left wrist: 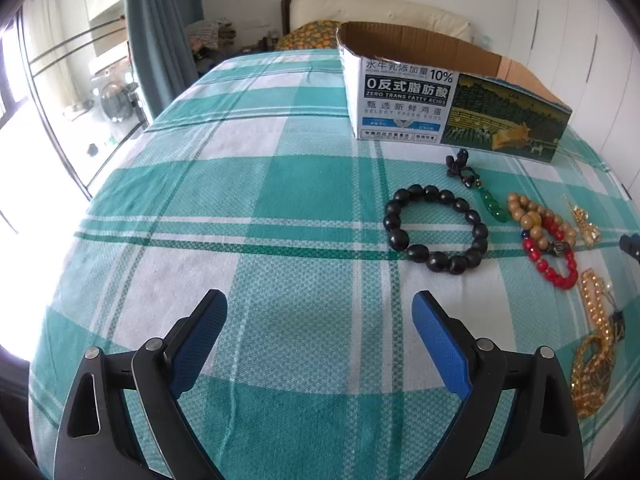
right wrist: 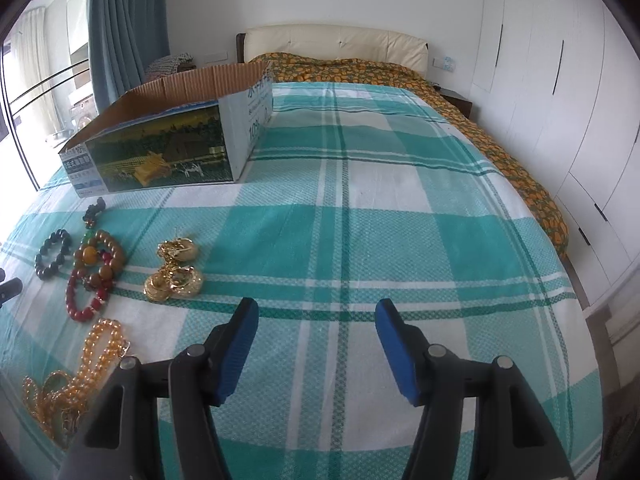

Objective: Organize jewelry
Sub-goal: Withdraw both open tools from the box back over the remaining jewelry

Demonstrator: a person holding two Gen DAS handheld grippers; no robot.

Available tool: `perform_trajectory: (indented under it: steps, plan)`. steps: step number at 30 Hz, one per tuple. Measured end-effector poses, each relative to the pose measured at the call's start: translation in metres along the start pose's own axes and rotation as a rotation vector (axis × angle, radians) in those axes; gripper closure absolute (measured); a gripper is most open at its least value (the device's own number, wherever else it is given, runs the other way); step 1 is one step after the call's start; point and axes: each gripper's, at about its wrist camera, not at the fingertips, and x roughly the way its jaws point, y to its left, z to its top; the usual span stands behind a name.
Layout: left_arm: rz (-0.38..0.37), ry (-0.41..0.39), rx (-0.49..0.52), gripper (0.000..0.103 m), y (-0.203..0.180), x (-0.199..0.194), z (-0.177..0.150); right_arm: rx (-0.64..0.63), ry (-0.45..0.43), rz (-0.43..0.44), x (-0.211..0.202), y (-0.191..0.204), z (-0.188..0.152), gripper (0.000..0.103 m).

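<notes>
The left wrist camera is looking forward and steeply down along the left gripper (left wrist: 320, 312), close above the checked bedspread (left wrist: 224, 208), with the cardboard box (left wrist: 452, 100) ahead and to the right of its tongs. The right wrist camera is facing likewise past the right gripper (right wrist: 316, 320); the box (right wrist: 168, 148) is lying ahead-left. Both views are sharing the box, bedspread and black bead bracelet (left wrist: 436, 228).

We're in a home bedroom: a bed (right wrist: 400, 200) under a teal checked sheet, a cream padded headboard (right wrist: 336, 42), white wardrobe doors (right wrist: 560, 100), and blue curtains (right wrist: 128, 28) beside a big window (left wrist: 48, 100).
</notes>
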Motion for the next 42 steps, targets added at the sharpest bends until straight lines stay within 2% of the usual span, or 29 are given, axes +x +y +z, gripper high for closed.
perform_trajectory:
  steps: [1, 4, 5, 8, 14, 42]
  plan:
    - [-0.004, 0.025, -0.001, 0.009, 0.0, 0.005, 0.001, 0.007, 0.017, -0.002, 0.004, -0.001, 0.001, 0.041]
    - [0.0, 0.02, -0.018, 0.007, 0.002, 0.007, 0.006, 0.015, 0.033, -0.006, 0.008, -0.003, -0.001, 0.041]
    - [-0.005, 0.038, -0.014, 0.003, 0.002, 0.01, 0.006, 0.014, 0.046, -0.006, 0.01, -0.003, -0.001, 0.039]
    - [-0.011, 0.043, -0.008, 0.0, 0.001, 0.013, 0.008, 0.013, 0.059, -0.029, 0.013, -0.003, -0.002, 0.028]
    - [-0.007, 0.041, -0.016, 0.0, 0.004, 0.013, 0.006, 0.04, 0.068, -0.048, 0.015, -0.008, -0.002, 0.018]
    - [-0.009, 0.041, -0.018, 0.0, 0.002, 0.014, 0.004, 0.049, 0.071, -0.041, 0.016, -0.007, -0.002, 0.014]
